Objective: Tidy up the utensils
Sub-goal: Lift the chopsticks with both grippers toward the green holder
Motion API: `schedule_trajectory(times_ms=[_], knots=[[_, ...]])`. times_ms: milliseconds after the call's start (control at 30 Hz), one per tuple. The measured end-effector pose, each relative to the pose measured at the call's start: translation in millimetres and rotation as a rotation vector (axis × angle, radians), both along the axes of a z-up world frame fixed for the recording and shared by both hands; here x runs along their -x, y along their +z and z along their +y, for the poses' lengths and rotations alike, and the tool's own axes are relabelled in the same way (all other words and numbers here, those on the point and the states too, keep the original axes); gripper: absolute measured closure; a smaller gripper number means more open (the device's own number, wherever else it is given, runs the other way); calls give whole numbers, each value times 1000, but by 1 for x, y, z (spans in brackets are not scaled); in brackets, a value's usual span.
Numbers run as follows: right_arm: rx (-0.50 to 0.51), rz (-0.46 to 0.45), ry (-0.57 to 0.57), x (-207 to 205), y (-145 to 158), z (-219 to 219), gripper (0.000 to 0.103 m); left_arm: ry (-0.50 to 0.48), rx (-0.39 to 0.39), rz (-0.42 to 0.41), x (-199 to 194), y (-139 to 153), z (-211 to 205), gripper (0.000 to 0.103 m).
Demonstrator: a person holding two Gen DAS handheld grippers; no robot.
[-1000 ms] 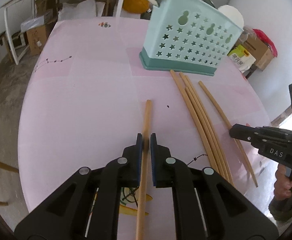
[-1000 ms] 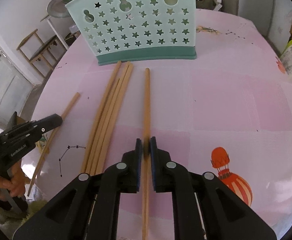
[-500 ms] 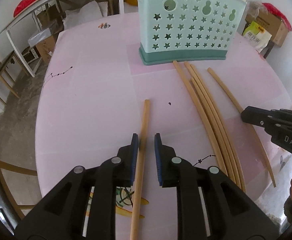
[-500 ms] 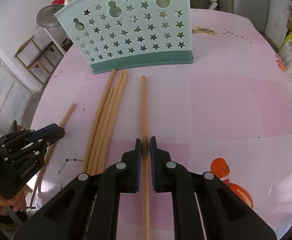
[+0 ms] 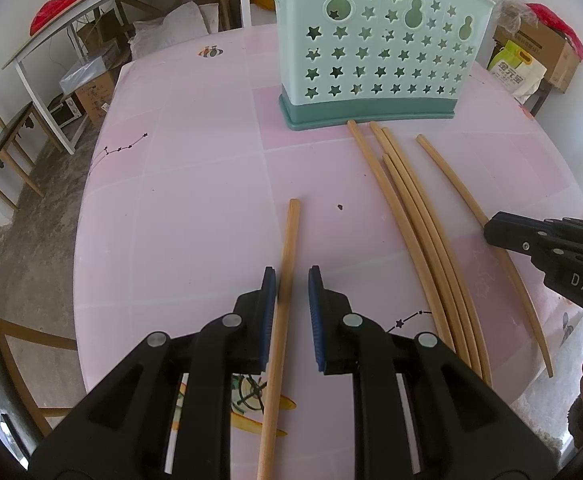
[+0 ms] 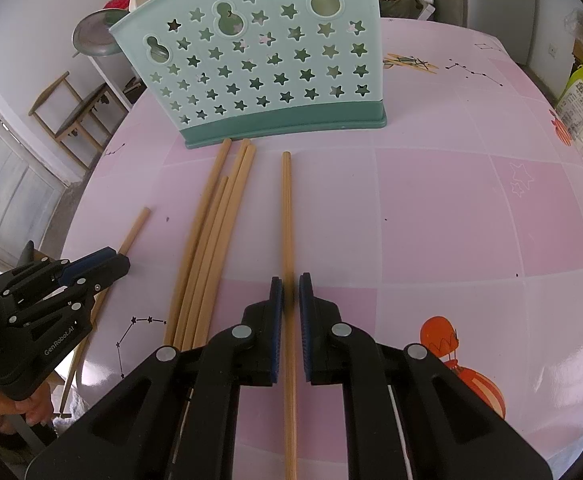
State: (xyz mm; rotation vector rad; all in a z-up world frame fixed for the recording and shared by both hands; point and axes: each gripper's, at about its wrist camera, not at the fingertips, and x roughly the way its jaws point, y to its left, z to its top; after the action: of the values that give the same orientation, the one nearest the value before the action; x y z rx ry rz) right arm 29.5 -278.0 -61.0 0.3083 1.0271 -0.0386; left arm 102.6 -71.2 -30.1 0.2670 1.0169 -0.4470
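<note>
- Chopsticks of pale wood lie on a pink bench (image 5: pixel 195 184) in front of a mint-green utensil holder (image 5: pixel 375 64) pierced with star-shaped holes, which stands upright toward the far side.
- A lone chopstick (image 5: pixel 285 280) on the left runs between the blue-padded jaws of the left gripper (image 5: pixel 291 294); the jaws are parted, with a clear gap on the stick's right side, though it lies close against the left pad.
- A second single chopstick (image 6: pixel 288 220) lies straight between the jaws of the right gripper (image 6: pixel 289 296), its far tip near the holder's dark green base; these jaws stand only narrowly apart, and whether the pads press the stick cannot be told.
- A bundle of four chopsticks (image 6: pixel 215 228) rests side by side between the two singles, far ends just short of the holder.
- Printed constellations, an orange balloon (image 6: pixel 457 356) and a star outline decorate the bench cover.
- Wooden chairs (image 5: pixel 3 140), cardboard boxes and a yellow-green sack (image 5: pixel 515 68) stand on the floor around the bench.
</note>
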Motion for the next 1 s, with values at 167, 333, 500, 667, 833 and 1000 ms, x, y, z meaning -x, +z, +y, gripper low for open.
schedule_trajectory(times_ms=[167,333,500,667,833,1000], knots=[[2,0,1,0,0,0,94,0,-1,-1,0,0,0,88],[4,-1,1,0,0,0,94,0,0,-1,0,0,0,88],[5,-2,2,0,0,0,94,-3,4,-10,2,0,1,88],[17,-1,-2,2,1,2,97,-11,12,-25,6,0,7,97],[4,24,16,10,1,1,97,-5,49,21,10,1,22,98],[-19,49,48,12,2,-3,96,17,81,55,8,1,32,97]])
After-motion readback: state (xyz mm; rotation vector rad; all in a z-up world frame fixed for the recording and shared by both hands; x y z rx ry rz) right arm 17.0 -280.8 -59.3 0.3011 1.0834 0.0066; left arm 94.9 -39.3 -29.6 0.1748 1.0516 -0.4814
